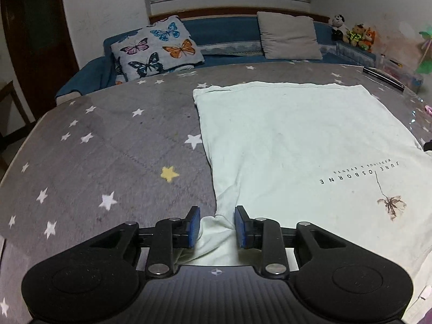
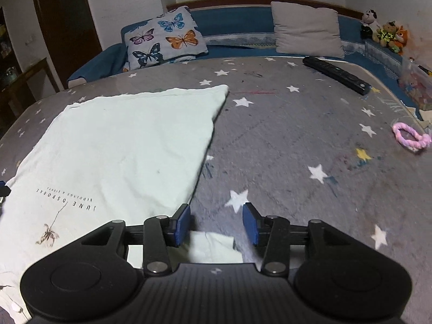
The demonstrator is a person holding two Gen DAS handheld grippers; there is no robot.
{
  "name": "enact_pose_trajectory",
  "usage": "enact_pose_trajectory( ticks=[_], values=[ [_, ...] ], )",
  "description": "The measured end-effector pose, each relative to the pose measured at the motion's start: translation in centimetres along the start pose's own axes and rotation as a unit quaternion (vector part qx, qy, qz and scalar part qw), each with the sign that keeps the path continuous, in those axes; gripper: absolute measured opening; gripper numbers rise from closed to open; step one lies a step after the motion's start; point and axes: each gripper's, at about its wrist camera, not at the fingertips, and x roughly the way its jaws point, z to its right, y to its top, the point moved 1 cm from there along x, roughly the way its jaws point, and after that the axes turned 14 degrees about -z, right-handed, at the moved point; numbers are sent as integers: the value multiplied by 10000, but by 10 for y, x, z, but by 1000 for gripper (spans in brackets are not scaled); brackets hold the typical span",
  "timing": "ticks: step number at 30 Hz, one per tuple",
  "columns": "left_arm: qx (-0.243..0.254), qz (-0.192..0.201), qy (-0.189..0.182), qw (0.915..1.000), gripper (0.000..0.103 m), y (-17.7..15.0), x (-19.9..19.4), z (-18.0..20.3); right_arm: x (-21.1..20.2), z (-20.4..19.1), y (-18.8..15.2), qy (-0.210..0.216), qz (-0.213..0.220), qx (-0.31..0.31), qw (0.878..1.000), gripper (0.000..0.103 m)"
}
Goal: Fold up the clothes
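Note:
A pale mint T-shirt (image 1: pixel 291 140) with "JUNE OSBORNE" print lies flat on the grey star-patterned table cover (image 1: pixel 108 140). My left gripper (image 1: pixel 217 225) is open, its blue pads on either side of the shirt's left sleeve (image 1: pixel 213 236), which bunches between them. In the right wrist view the same shirt (image 2: pixel 121 140) lies to the left. My right gripper (image 2: pixel 216 222) is open above the shirt's right sleeve (image 2: pixel 213 245), which lies low between and behind the pads, untouched by them.
A black remote (image 2: pixel 336 75) lies at the far right of the table. A pink braided ring (image 2: pixel 410 136) lies near the right edge. Behind the table stands a blue sofa (image 1: pixel 226 31) with a butterfly cushion (image 1: pixel 156 47), a grey cushion (image 1: pixel 290 35) and plush toys (image 1: pixel 353 33).

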Motion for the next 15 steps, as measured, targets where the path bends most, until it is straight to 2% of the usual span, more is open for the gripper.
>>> enact_pose_trajectory(
  ticks=[5, 8, 13, 15],
  values=[
    [-116, 76, 91, 9999, 33, -1, -6, -3, -3, 2, -4, -11, 13, 48, 10000, 46],
    [-112, 198, 45, 9997, 33, 13, -7, 0, -5, 0, -2, 9, 69, 48, 10000, 46],
    [-168, 35, -47, 9998, 33, 32, 17, 1, -5, -7, 4, 85, 157, -28, 9998, 45],
    [-209, -43, -26, 9998, 26, 33, 26, 0, -4, -9, 7, 118, 166, -64, 9998, 44]
  ],
)
